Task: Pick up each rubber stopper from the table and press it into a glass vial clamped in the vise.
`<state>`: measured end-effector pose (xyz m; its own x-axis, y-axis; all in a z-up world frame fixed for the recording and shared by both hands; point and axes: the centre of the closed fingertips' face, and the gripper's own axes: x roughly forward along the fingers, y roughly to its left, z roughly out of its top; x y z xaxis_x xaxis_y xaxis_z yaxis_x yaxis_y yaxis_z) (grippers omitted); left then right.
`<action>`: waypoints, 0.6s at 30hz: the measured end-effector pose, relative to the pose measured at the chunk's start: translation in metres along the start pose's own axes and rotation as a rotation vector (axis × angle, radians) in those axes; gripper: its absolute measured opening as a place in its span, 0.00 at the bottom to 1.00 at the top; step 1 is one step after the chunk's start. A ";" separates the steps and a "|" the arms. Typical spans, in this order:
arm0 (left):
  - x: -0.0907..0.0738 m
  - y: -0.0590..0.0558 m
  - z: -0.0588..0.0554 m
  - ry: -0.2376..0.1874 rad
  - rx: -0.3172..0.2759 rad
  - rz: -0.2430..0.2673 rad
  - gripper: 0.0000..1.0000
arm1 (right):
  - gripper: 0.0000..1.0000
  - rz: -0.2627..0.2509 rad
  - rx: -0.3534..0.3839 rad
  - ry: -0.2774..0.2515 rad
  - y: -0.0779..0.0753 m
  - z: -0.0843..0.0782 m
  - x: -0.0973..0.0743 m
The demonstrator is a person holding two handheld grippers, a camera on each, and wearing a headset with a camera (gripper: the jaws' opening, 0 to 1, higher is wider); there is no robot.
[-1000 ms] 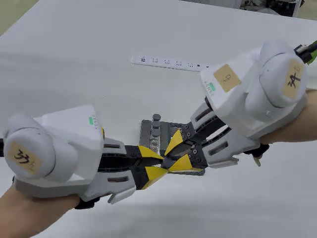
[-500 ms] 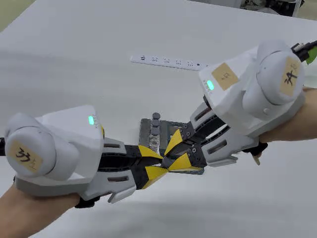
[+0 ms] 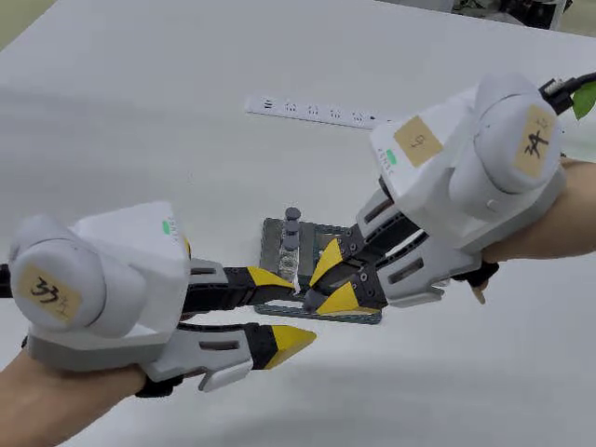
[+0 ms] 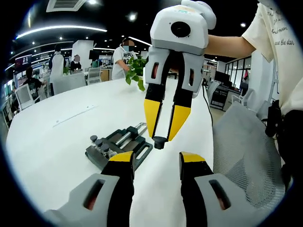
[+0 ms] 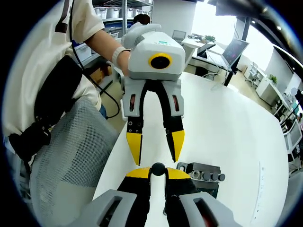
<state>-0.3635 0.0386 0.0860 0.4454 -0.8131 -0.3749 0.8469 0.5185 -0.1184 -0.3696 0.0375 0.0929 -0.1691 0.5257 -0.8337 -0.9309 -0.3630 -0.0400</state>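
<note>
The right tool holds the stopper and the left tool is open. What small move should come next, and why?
Probably carry the right tool toward the vise: it is shut on the stopper, the left tool stands open, clear of it, and the vise lies close.

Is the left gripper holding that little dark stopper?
No, the left gripper has its fingers spread apart and empty, while the right gripper pinches the rubber stopper.
</note>
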 end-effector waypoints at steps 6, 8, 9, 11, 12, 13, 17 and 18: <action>-0.003 0.015 -0.012 0.032 -0.036 0.095 0.69 | 0.06 0.003 0.000 0.014 0.000 -0.004 0.001; -0.004 0.019 -0.014 0.032 -0.049 0.112 0.77 | 0.06 0.003 -0.003 0.020 0.000 -0.005 0.002; -0.005 0.021 -0.015 0.030 -0.062 0.122 0.80 | 0.06 0.005 -0.001 0.021 -0.001 -0.006 0.002; -0.006 0.023 -0.016 0.031 -0.106 0.137 0.87 | 0.06 0.006 0.000 0.023 -0.001 -0.007 0.003; -0.006 0.025 -0.017 0.028 -0.121 0.145 0.91 | 0.06 0.006 -0.001 0.024 -0.002 -0.008 0.003; -0.006 0.025 -0.017 0.027 -0.132 0.149 0.97 | 0.06 0.004 -0.002 0.026 -0.003 -0.008 0.004; -0.008 0.027 -0.019 0.025 -0.149 0.154 0.99 | 0.05 0.005 -0.004 0.039 -0.008 -0.012 0.006; -0.008 0.028 -0.019 0.025 -0.148 0.157 0.99 | 0.05 0.006 -0.006 0.041 -0.008 -0.013 0.006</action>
<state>-0.3493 0.0648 0.0682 0.5595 -0.7133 -0.4221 0.7149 0.6730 -0.1899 -0.3590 0.0339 0.0810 -0.1612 0.4917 -0.8557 -0.9278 -0.3711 -0.0384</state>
